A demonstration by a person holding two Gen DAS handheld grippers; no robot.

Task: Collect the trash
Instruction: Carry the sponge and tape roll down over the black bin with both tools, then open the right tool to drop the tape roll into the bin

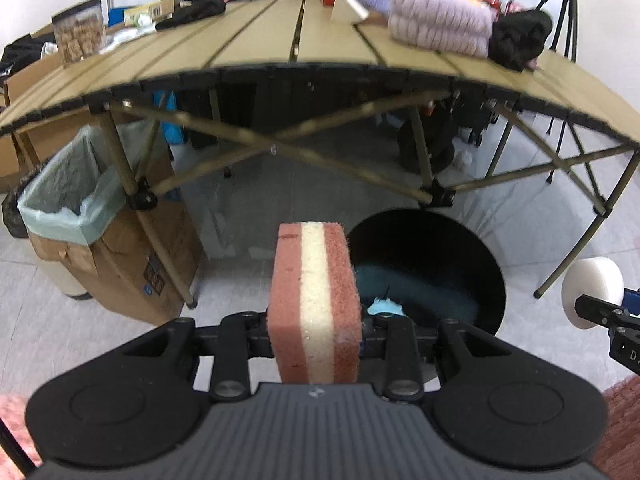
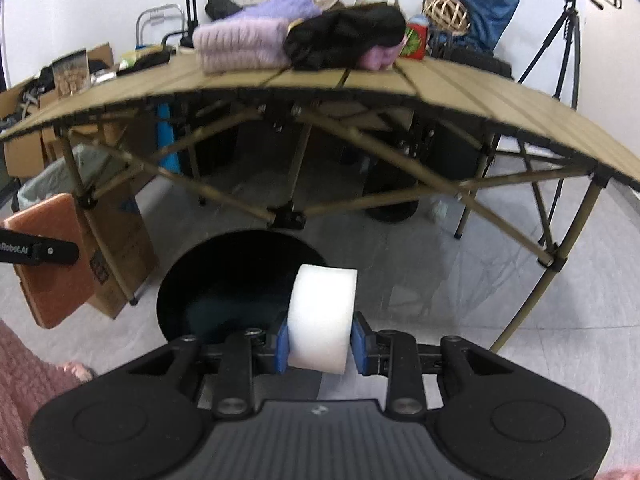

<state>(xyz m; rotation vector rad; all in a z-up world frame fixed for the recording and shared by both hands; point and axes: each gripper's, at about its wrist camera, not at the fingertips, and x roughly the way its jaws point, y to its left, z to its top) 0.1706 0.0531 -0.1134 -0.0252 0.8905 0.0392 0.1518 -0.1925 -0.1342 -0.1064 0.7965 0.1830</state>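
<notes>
My left gripper (image 1: pixel 316 336) is shut on a pink and cream layered sponge (image 1: pixel 314 304) that stands upright between its fingers. Just beyond and to the right of it gapes a round black bin (image 1: pixel 440 248) on the floor, with something teal and blue inside. My right gripper (image 2: pixel 321 344) is shut on a white foam disc (image 2: pixel 322 316), held by blue pads (image 2: pixel 282 346) on both sides. The same black bin (image 2: pixel 224 272) lies just behind and left of the disc. Each gripper shows at the edge of the other view: the sponge (image 2: pixel 48 264) at left, the disc (image 1: pixel 592 296) at right.
A tan slatted folding table (image 1: pixel 280 36) spans the back, bearing a lilac knit (image 1: pixel 440 20), black fabric (image 1: pixel 518 38) and clutter. A cardboard box with a pale green liner (image 1: pixel 72 200) stands at left under the table. Tripods (image 2: pixel 564 40) stand at right. Pink sleeves show at the bottom corners.
</notes>
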